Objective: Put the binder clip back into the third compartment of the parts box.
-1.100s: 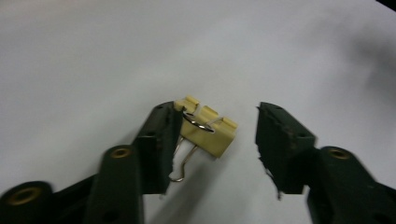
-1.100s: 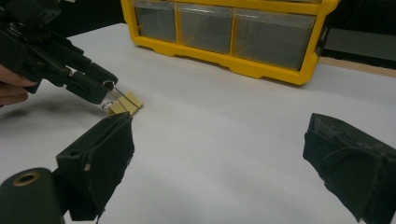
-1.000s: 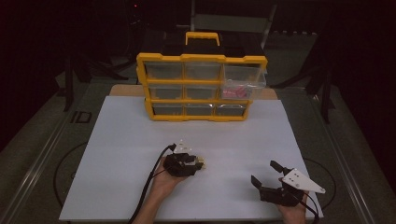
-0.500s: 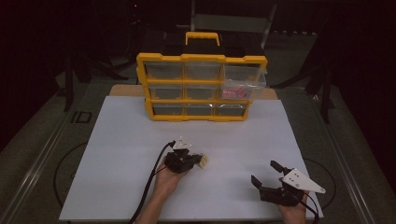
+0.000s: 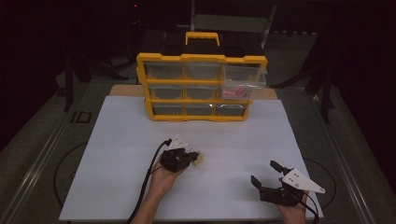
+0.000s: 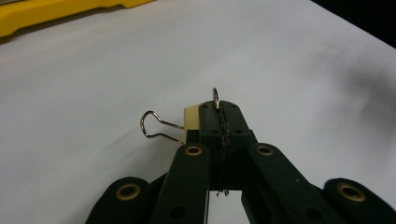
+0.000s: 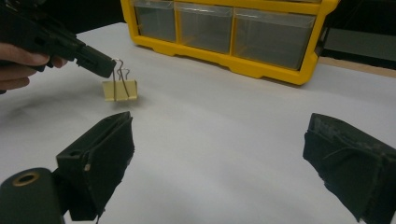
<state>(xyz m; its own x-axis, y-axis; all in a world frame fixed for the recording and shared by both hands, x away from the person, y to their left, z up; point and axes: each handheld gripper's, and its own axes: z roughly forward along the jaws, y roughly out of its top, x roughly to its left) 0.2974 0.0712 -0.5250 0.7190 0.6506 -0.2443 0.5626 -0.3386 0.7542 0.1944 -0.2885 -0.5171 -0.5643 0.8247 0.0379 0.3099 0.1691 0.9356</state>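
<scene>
From the high view, my left gripper (image 5: pixel 190 157) sits near the middle of the white table sheet (image 5: pixel 121 154), held in the left hand (image 5: pixel 163 179), whose forearm enters from the bottom edge and angles up toward the table's centre. The gripper's nose points to the right and slightly forward. Its jaws are clenched on one wire handle of a pale yellow binder clip (image 5: pixel 199 160). In the left gripper view, the two black jaws meet flush with the wire loop pinched between them; the clip's yellow body (image 6: pixel 190 122) sits just left of the jaw tips and the second wire handle sticks out to the left, free of the jaws. In the right gripper view, the clip (image 7: pixel 120 89) hangs from the left gripper's tip (image 7: pixel 100 63) by that handle, its body apparently raised just above the sheet, over a faint shadow.

My right gripper (image 5: pixel 267 179) is at the near right corner of the sheet, well apart from the left one, held low in the right hand (image 5: pixel 293 211). Its jaws stand wide apart with nothing between them; the right gripper view shows the two padded tips (image 7: pixel 100 158) spread to either side with bare sheet between.

The yellow drawer organiser (image 5: pixel 201 86) stands upright at the far edge of the sheet, well apart from both grippers. Its upper right drawer (image 5: pixel 243 80) is pulled out partway and holds pink items I cannot identify.
</scene>
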